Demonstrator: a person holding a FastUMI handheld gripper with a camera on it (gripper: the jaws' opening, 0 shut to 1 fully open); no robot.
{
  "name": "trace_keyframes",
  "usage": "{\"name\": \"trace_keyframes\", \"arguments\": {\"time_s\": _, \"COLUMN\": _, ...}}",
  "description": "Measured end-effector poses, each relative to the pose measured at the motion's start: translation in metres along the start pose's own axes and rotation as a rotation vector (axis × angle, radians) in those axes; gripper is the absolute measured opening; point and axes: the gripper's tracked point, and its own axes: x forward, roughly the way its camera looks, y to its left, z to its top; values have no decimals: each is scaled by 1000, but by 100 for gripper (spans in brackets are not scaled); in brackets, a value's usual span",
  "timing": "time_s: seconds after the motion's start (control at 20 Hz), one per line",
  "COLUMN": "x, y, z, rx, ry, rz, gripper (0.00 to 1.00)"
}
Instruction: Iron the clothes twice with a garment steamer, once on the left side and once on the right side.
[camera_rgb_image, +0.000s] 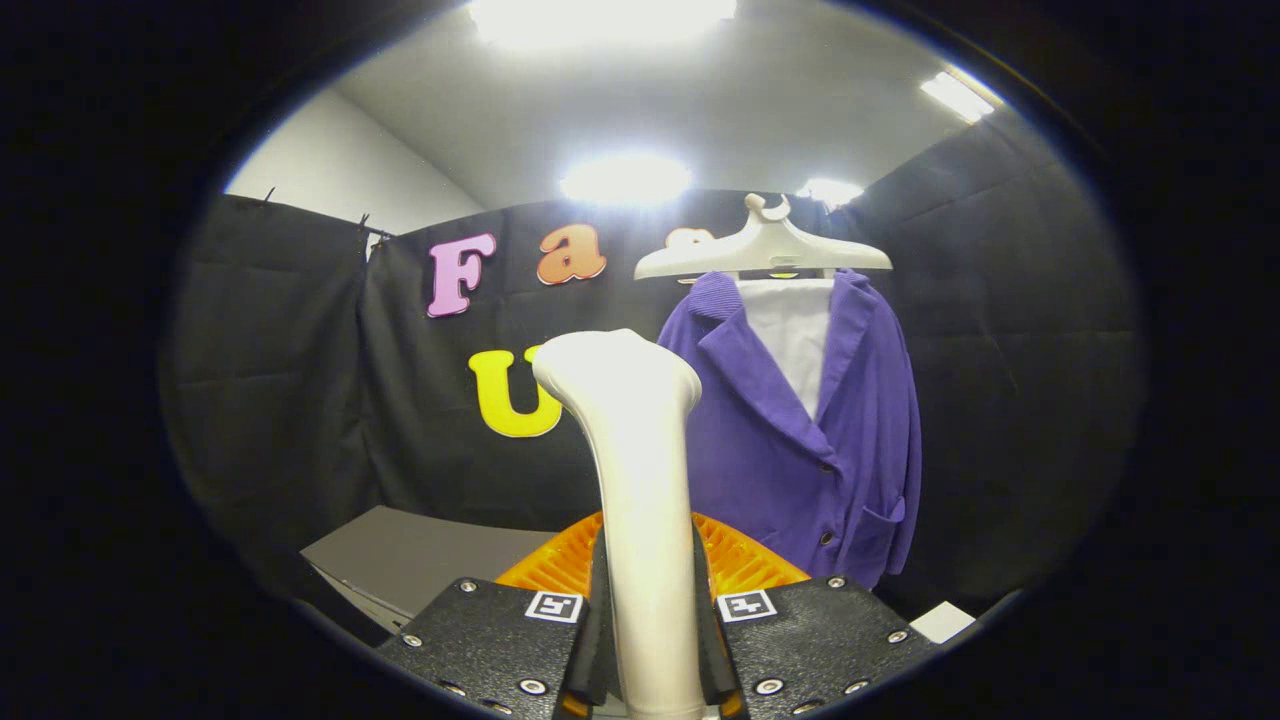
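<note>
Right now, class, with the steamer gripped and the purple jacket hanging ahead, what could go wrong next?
1. The tongs clamp only the low part of the tall steamer, so its head may tip or twist when it meets cloth.
2. The purple jacket hangs loose on a hanger, so it may swing away from a push.
3. The steamer hides the jacket's near edge, making aim hard to judge.

Gripper (650, 640) with two dark textured plates, silver screws along their edges, a small square black-and-white marker tag on each plate
</note>
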Motion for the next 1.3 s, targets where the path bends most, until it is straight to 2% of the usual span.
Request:
{"name": "trace_keyframes", "arguments": {"time_s": 0.35, "x": 21, "y": -42, "z": 37, "rx": -7, "ry": -79, "rz": -102, "gripper": 34}}
{"name": "trace_keyframes", "arguments": {"time_s": 0.7, "x": 60, "y": -56, "z": 60, "rx": -66, "ry": -130, "rz": -177, "gripper": 34}}
{"name": "trace_keyframes", "arguments": {"time_s": 1.0, "x": 96, "y": -61, "z": 45, "rx": -92, "ry": -114, "rz": -212, "gripper": 34}}
{"name": "trace_keyframes", "arguments": {"time_s": 1.3, "x": 125, "y": -73, "z": 6, "rx": -101, "ry": -60, "rz": -256, "gripper": 34}}
